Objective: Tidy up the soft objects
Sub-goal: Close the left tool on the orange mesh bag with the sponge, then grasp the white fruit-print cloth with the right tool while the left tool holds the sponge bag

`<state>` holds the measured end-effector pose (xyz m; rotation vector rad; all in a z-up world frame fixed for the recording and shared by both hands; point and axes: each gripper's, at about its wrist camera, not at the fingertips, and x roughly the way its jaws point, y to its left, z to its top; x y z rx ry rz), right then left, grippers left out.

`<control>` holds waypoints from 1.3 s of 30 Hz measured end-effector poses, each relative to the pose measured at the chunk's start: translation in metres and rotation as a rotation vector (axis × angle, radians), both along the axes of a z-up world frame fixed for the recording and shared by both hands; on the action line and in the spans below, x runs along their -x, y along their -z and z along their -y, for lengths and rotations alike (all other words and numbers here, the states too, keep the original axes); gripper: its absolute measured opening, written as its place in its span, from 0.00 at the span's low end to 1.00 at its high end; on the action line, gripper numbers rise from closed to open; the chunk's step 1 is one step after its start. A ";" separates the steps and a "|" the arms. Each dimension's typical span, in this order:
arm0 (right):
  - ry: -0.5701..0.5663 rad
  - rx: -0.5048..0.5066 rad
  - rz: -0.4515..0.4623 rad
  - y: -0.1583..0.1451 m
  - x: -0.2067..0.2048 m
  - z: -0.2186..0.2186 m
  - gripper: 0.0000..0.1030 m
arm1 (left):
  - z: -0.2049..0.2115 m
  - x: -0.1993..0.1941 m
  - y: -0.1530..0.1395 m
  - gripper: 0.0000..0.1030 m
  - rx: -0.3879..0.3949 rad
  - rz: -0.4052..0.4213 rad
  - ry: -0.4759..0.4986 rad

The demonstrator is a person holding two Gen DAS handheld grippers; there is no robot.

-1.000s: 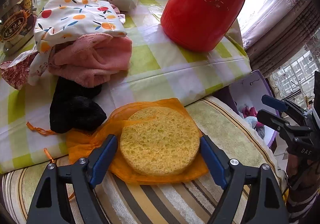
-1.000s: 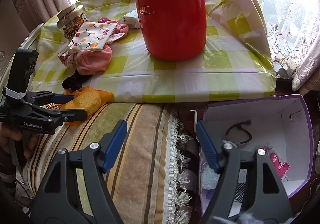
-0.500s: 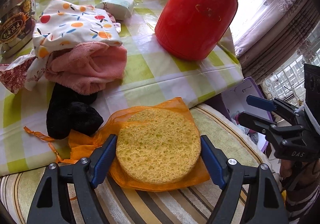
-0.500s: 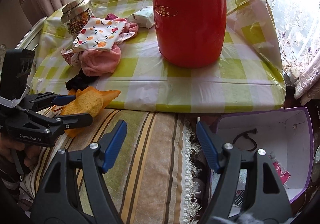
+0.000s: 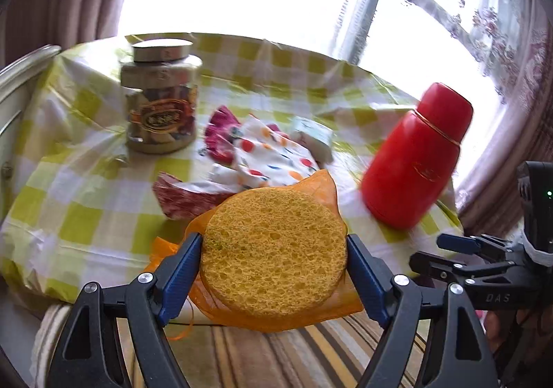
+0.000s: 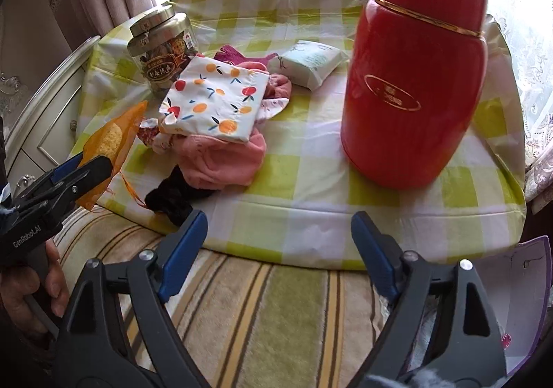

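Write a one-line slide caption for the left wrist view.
Left tongs gripping a yellow sponge in its orange mesh bag.

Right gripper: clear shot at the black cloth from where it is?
Probably yes. The right gripper is empty, its jaws opening, and the black cloth lies just ahead at the table edge, near its left finger, with only its far end under the pink towel.

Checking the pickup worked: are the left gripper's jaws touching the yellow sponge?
Touching. The left wrist view shows both blue pads of the left gripper pressed against opposite edges of the yellow sponge.
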<state>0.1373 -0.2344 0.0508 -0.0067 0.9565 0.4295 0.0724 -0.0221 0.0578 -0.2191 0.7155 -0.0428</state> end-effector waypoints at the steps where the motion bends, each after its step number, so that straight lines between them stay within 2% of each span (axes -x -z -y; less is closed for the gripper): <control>1: -0.002 -0.002 0.006 -0.001 -0.004 -0.007 0.86 | -0.012 -0.001 -0.001 0.79 -0.004 0.006 -0.042; 4: -0.030 0.011 0.042 -0.005 -0.013 -0.034 0.87 | -0.044 0.000 0.006 0.79 0.032 0.005 -0.164; 8: -0.103 0.041 0.080 -0.004 -0.021 -0.072 0.88 | -0.068 0.002 0.021 0.79 0.107 -0.013 -0.253; 16: -0.212 0.158 0.151 0.008 -0.040 -0.130 0.88 | -0.076 0.008 0.031 0.79 0.156 -0.007 -0.275; 23: -0.239 0.234 0.158 0.026 -0.060 -0.147 0.88 | -0.080 0.006 0.037 0.79 0.188 -0.019 -0.272; 28: -0.210 0.166 0.153 0.022 -0.074 -0.140 0.87 | -0.081 0.005 0.039 0.79 0.204 -0.023 -0.266; 33: -0.153 0.096 0.117 0.024 -0.095 -0.134 0.82 | -0.083 0.002 0.042 0.79 0.215 -0.029 -0.263; 39: -0.120 0.003 0.058 0.032 -0.112 -0.125 0.58 | -0.084 0.002 0.042 0.79 0.219 -0.027 -0.263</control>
